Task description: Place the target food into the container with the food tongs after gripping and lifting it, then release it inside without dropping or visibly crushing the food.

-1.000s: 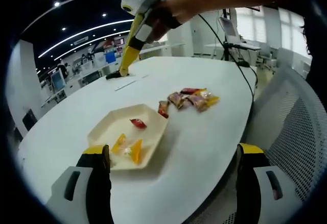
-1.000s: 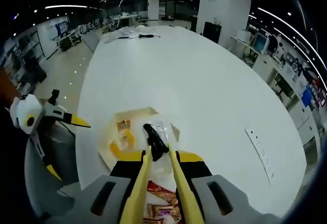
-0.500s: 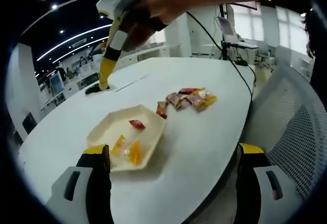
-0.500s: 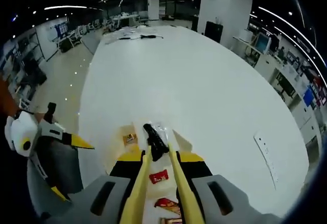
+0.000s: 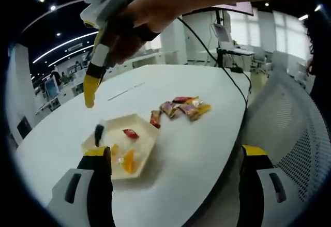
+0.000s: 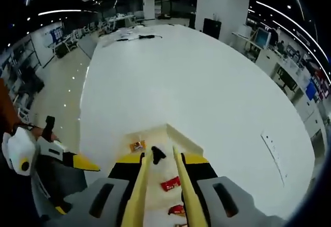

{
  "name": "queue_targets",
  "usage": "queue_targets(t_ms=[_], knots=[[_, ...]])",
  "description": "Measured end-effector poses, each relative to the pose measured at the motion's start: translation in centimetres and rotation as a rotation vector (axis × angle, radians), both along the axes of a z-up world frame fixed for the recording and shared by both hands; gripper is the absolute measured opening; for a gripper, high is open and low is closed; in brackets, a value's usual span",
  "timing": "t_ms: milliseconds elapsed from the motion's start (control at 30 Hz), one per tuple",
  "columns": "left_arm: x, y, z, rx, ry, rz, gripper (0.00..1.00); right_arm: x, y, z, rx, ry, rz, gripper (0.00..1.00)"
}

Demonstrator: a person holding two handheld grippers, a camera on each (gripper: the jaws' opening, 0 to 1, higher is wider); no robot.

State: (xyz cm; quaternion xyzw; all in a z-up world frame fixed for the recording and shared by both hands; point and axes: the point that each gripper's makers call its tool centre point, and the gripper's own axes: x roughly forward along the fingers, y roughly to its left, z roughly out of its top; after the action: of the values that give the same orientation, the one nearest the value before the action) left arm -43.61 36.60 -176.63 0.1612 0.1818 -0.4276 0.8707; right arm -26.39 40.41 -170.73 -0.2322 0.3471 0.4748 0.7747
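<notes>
Left gripper (image 5: pixel 173 185): its black-and-yellow fingers (image 5: pixel 98 175) rise from the bottom of the left gripper view, set wide apart with nothing between them, held above the near edge of the surface.
Tray (image 5: pixel 142 145): a pale hexagonal tray on the white surface (image 5: pixel 201 134), just beyond the left fingers; it holds a red-wrapped candy (image 5: pixel 130 133) and orange-wrapped candies (image 5: pixel 126 161).
Black-tipped item (image 5: pixel 99 132): a small dark and clear wrapped piece seen at the far-left edge of the tray, below the yellow tip of the tongs; whether it rests on the tray or is in the air cannot be told. In the right gripper view the same dark piece (image 6: pixel 156 153) sits between the tong arms, over the tray corner.
Candy pile (image 5: pixel 178 108): a loose heap of red, orange and yellow wrapped candies on the surface, beside the tray's far-right side, apart from it.
Right gripper (image 6: pixel 161 178): in the right gripper view its fingers clamp the handles of yellow food tongs (image 6: pixel 178 185), whose two arms stand slightly apart at the tips. In the left gripper view it is held by a person's hand (image 5: pixel 139 17) above the tray, tongs pointing down.
Cable (image 5: pixel 222 74): a black cord runs across the far surface.
Background: an open office with ceiling light strips.
</notes>
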Motion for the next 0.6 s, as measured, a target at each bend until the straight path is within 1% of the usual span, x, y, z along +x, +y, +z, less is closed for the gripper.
queue_targets(t_ms=[33,133,200,233,300,333,367,400,467,533,567,600], knots=[[-0.1,0.0,-0.2,0.010,0.009,0.000,0.99,0.1,0.0,0.0,-0.005,-0.005,0.000,0.26],[0.2,0.3,-0.1,0.007,0.003,0.015,0.99,-0.2,-0.2,0.2,-0.003,-0.011,-0.004,0.26],[0.0,0.3,-0.6,0.015,0.027,0.010,0.99,-0.3,-0.6,0.5,-0.002,-0.013,-0.009,0.26],[-0.1,0.1,-0.6,0.016,0.026,-0.001,0.99,-0.4,-0.7,0.6,-0.003,-0.011,-0.003,0.26],[-0.3,-0.2,-0.6,0.014,0.021,-0.018,0.99,-0.3,-1.2,0.9,-0.017,-0.040,0.016,0.26],[-0.3,-0.2,-0.5,0.011,0.021,-0.021,0.99,-0.4,-1.3,1.0,-0.016,-0.036,0.023,0.26],[-0.3,-0.2,-0.4,0.008,0.015,-0.020,0.99,-0.3,-1.5,1.2,-0.012,-0.038,0.032,0.26],[-0.1,-0.1,-0.3,0.003,0.012,-0.013,0.99,0.1,-1.7,1.4,-0.010,-0.058,0.042,0.26],[0.3,0.3,0.1,-0.001,-0.003,0.013,0.99,0.6,-2.3,1.4,-0.017,-0.071,0.064,0.27],[0.6,0.4,1.0,-0.039,-0.035,0.022,1.00,1.1,-2.8,1.8,0.003,-0.086,0.052,0.27],[0.5,0.4,0.9,-0.039,-0.032,0.018,1.00,1.0,-3.3,2.0,0.032,-0.073,0.040,0.27],[0.5,0.4,0.7,-0.034,-0.021,0.021,1.00,0.9,-3.8,2.2,0.035,-0.077,0.044,0.27]])
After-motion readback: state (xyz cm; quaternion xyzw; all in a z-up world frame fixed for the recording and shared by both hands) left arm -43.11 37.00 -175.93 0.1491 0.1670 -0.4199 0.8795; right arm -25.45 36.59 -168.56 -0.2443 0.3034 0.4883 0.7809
